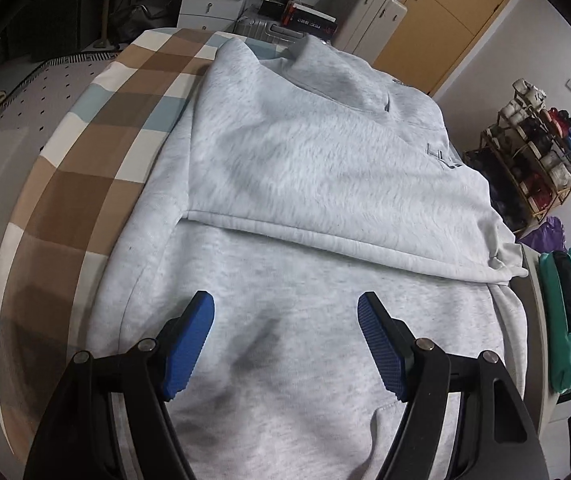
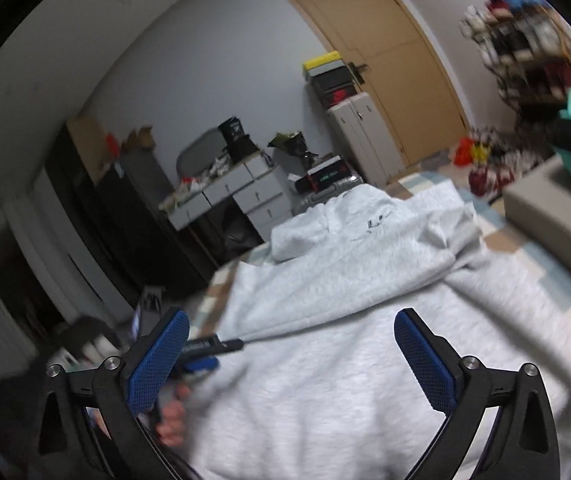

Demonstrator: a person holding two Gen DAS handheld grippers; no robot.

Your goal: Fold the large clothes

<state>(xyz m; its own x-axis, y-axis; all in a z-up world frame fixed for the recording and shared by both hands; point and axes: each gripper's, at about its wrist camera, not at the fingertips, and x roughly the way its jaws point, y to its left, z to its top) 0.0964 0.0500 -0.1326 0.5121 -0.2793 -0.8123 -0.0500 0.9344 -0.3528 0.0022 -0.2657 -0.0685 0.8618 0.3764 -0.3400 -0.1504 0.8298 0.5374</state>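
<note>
Lying flat: 1 hoodie (image 1: 305,184), 2 open claws

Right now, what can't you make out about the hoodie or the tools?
- Hoodie near hem: left wrist view, cut off by the bottom edge and the left tool.
- Chest lettering: left wrist view, partly folded under; too small and blurred in the right wrist view.
- Left tool in the right wrist view: mostly hidden behind the right tool finger.

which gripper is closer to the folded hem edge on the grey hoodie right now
Left. The left gripper hovers low just short of the folded hem edge of the grey hoodie; the right gripper is raised, farther back.
</note>
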